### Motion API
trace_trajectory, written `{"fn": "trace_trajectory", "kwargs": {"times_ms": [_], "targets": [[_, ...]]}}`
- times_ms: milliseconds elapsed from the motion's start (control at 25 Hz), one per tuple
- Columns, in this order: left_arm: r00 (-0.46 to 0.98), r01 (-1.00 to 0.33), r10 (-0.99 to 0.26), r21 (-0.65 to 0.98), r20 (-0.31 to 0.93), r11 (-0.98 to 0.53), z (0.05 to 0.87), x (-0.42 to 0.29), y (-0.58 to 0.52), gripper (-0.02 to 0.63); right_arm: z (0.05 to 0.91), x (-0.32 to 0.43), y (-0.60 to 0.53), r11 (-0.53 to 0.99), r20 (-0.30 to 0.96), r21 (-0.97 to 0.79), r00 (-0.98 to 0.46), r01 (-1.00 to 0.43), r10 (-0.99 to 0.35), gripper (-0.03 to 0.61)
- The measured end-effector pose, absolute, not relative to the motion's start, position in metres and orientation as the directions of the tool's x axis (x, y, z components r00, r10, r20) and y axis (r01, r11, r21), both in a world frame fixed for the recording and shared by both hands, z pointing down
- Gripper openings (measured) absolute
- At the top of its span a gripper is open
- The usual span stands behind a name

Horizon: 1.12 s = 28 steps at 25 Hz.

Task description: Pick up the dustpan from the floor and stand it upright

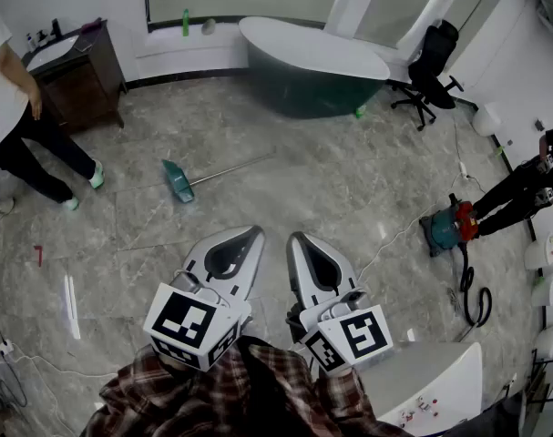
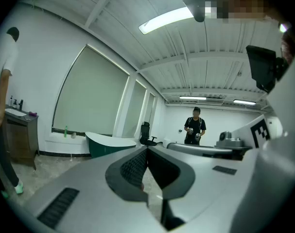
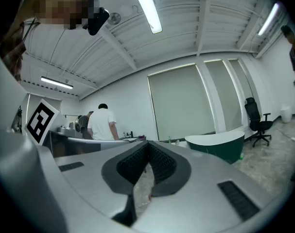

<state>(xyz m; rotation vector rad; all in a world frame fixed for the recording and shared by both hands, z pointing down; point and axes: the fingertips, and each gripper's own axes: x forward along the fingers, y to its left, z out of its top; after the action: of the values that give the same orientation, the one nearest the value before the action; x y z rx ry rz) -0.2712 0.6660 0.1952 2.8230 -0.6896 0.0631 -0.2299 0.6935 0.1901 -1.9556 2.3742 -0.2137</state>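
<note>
The teal dustpan lies flat on the marble floor, and its long thin handle runs off to the right. It shows only in the head view, well ahead of both grippers. My left gripper is held level close to my body, with its jaws closed tip to tip and nothing between them. Beside it, my right gripper is also level and shut on nothing. Both point toward the far wall, away from the dustpan's spot on the floor.
A dark green bathtub stands at the back, with an office chair to its right. At far left are a wooden vanity and a person. Another person, a red-and-teal machine and cables are at right.
</note>
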Motion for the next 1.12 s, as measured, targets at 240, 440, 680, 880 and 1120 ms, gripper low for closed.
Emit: {"fn": "trace_trajectory", "kwargs": {"times_ms": [240,440,680,880,1120], "targets": [[0.887,-0.462,-0.447,0.233,0.115,-0.856,0.205,-0.245,0.634,0.011,0.201,-0.204,0.666,0.178,0.068,-0.158,-0.190,-0.971,-0.979,0.011],[0.887,-0.462,-0.446,0.248,0.120,-0.852,0.217,-0.224,0.574,0.011,0.212,-0.182,0.608,0.168,0.079,-0.168,-0.183,-0.971,-0.980,0.011],[0.889,-0.458,-0.447,0.246,0.103,-0.854,0.206,-0.189,0.472,0.011,0.201,-0.147,0.507,0.166,0.067,-0.159,-0.178,-0.973,-0.982,0.011],[0.882,-0.471,-0.463,0.214,0.087,-0.856,0.193,-0.173,0.388,0.011,0.189,-0.123,0.421,0.168,0.045,-0.141,-0.176,-0.976,-0.983,0.011],[0.871,-0.492,-0.480,0.212,0.106,-0.845,0.198,-0.158,0.318,0.011,0.191,-0.091,0.356,0.145,0.044,-0.160,-0.154,-0.976,-0.987,0.011]]}}
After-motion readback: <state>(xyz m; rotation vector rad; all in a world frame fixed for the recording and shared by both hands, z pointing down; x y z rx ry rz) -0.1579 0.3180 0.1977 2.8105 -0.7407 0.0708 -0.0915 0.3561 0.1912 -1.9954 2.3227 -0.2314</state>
